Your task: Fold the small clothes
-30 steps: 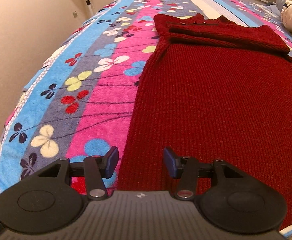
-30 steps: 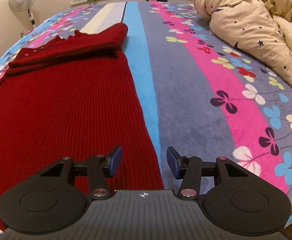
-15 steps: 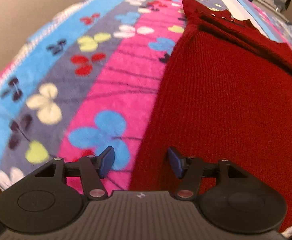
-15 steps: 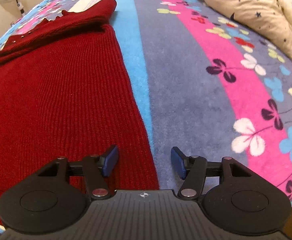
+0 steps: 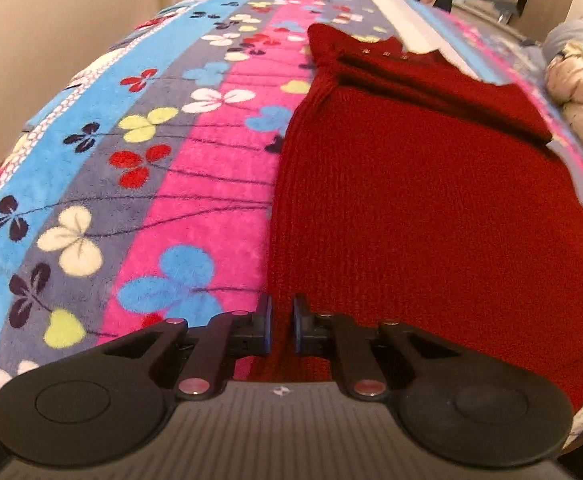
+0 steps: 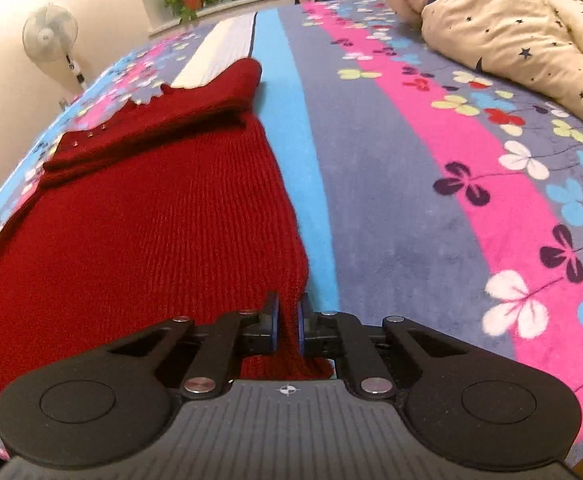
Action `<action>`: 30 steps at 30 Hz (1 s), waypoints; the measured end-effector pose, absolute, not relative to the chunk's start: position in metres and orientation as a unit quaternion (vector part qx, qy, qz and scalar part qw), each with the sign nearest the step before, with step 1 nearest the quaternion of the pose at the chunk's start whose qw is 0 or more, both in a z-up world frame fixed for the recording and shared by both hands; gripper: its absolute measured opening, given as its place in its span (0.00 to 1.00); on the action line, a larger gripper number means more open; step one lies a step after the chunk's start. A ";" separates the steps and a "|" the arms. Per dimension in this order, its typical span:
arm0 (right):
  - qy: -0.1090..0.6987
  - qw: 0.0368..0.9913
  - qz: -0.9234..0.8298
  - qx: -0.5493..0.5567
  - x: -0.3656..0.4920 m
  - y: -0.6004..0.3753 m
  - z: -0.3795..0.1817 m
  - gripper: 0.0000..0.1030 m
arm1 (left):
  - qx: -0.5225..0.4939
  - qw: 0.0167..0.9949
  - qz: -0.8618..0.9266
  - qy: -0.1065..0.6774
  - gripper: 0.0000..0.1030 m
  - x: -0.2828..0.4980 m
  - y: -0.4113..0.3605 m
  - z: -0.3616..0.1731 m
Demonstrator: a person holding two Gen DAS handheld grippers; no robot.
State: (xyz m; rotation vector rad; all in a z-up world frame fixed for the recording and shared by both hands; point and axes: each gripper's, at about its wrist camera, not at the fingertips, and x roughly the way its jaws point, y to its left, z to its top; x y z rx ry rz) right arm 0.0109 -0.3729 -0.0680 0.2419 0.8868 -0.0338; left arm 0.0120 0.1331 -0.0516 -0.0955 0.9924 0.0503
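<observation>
- Now you have both lower corners of the red knitted sweater in hand: it lies flat on the flowered blanket, body smooth, sleeves already laid across the chest at the far end.
- Your left gripper has just been closing, and its jaws now stand nearly together with the sweater's left hem edge between them; the knit runs straight up through the gap, so it looks pinched.
- Your right gripper has likewise just been closing and clamps a bunched ridge of the right hem edge, with the fabric visibly squeezed between the blue pads.
- Before lifting, check that each pinch holds both layers of the hem; from these views I cannot tell whether the lower layer is caught.
- Raise both hands together and level, so the hem stays straight and the knit does not stretch on one side.
- Carry the hem away from you toward the collar, keeping the hands as far apart as the sweater is wide, to avoid a sag in the middle.
- Lay the hem down on the folded sleeves, side edges lined up, then let go.
- Keep clear of the star-print duvet on the right.
</observation>
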 end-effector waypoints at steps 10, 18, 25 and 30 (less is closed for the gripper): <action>0.486 0.868 -0.018 0.101 0.022 -0.366 -0.090 0.29 | -0.045 0.850 0.023 0.525 0.28 0.015 0.137 -0.071; 0.473 0.877 -0.005 0.085 0.019 -0.361 -0.086 0.12 | -0.011 0.859 0.018 0.512 0.10 0.013 0.128 -0.070; 0.386 0.917 0.014 0.101 0.001 -0.367 -0.049 0.09 | 0.030 0.880 0.001 0.473 0.07 0.005 0.113 -0.049; 0.313 0.933 0.038 0.176 -0.020 -0.383 -0.004 0.06 | 0.063 0.911 -0.037 0.406 0.06 -0.018 0.094 -0.001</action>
